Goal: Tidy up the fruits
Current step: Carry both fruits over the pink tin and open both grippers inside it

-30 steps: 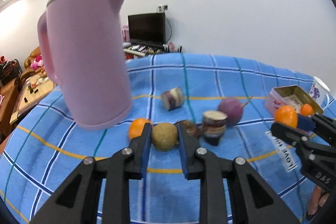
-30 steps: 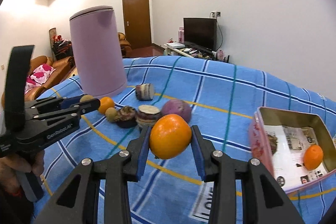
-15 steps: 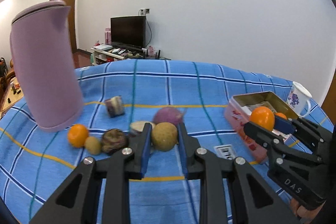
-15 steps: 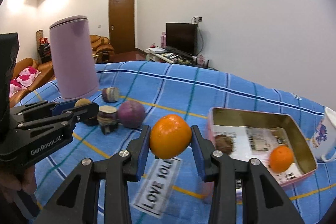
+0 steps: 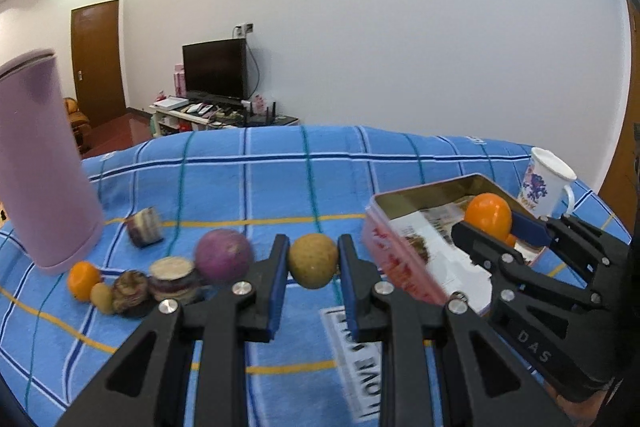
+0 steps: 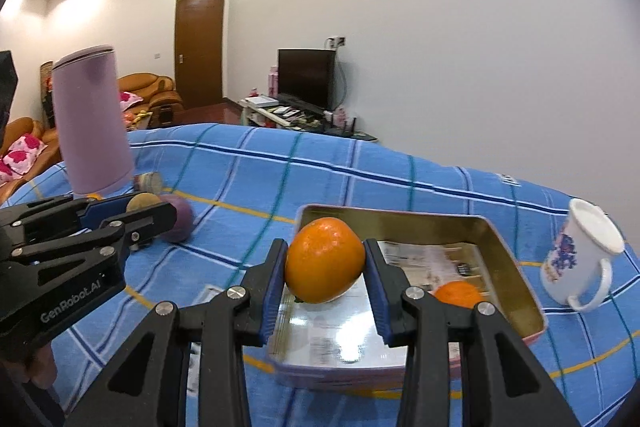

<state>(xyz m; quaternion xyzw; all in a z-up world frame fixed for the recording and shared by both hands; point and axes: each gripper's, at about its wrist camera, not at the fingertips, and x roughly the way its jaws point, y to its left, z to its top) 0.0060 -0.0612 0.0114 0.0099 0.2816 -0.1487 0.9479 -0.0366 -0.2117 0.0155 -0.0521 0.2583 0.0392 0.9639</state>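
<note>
My left gripper [image 5: 313,261] is shut on a small tan-brown round fruit [image 5: 313,260], held in the air just left of the pink metal tin [image 5: 384,243]. My right gripper [image 6: 325,261] is shut on a large orange [image 6: 324,259] and hangs over the tin [image 6: 492,239], which holds printed paper, a small orange [image 6: 456,294] and a dark brown fruit [image 5: 414,245]. On the blue checked cloth [image 5: 280,187] to the left lie a purple round fruit [image 5: 223,255], a small orange [image 5: 83,280], a small tan fruit [image 5: 101,297] and several dark cut pieces.
A tall pink kettle [image 5: 40,163] stands at the left of the cloth. A white mug with a purple print [image 6: 576,259] stands right of the tin. A printed label [image 5: 352,355] lies on the cloth near me. Behind are a TV, a door and sofas.
Both grippers have swung right with their fruits. The orange now hangs over the tin, and the brown fruit has come up beside the tin's left wall. The kettle has slid toward the left edge.
</note>
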